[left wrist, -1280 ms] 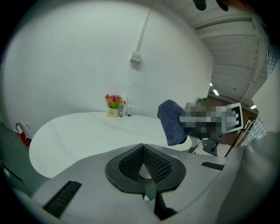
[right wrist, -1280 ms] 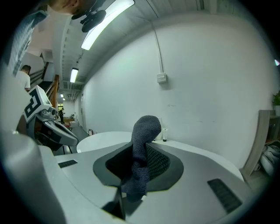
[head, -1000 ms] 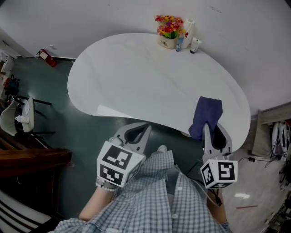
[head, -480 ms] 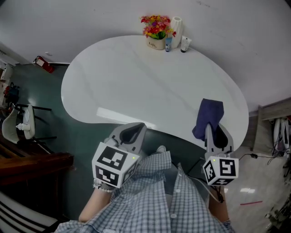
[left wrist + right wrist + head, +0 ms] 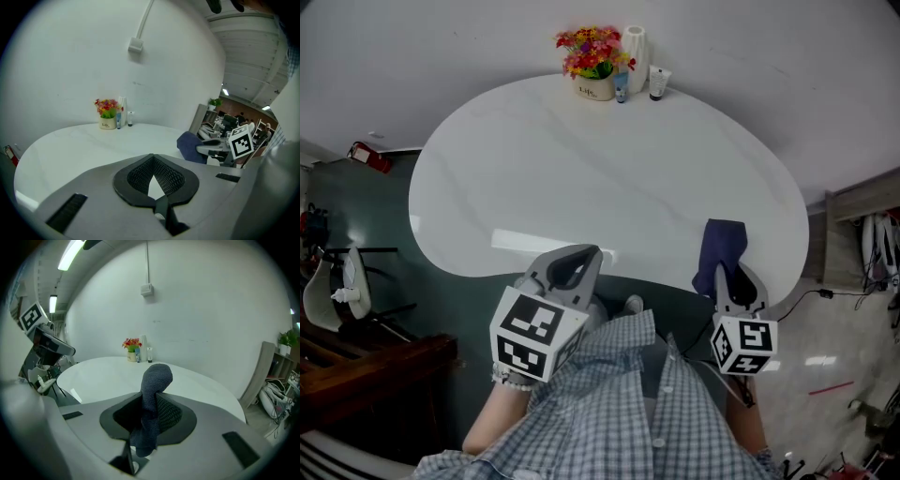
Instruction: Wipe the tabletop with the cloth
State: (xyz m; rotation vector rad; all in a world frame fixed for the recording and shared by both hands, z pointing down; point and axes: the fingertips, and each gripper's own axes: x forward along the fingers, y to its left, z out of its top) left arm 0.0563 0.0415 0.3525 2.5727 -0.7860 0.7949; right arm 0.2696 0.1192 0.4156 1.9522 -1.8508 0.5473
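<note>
Here, in the head view, the left gripper (image 5: 584, 258) is seen at the near edge of the white tabletop (image 5: 581, 159), and the right gripper (image 5: 727, 274) is seen off to its right, at the same edge. A dark blue cloth (image 5: 724, 246) is held by the right gripper and is seen over the tabletop just ahead of its tips. Far ahead of both grippers, at the back edge, a pot of flowers (image 5: 592, 58), a white roll (image 5: 634, 45) and two small tubes (image 5: 657, 82) are lined up side by side. In the left gripper view, the jaws are seen pressed together with nothing between them. The cloth is seen near, to the right of this gripper, and the flowers far ahead. In the right gripper view, the jaws are closed tight on the cloth. It is bunched up between them and pokes out past the tips in a round lump. The left gripper is seen off to the left.
</note>
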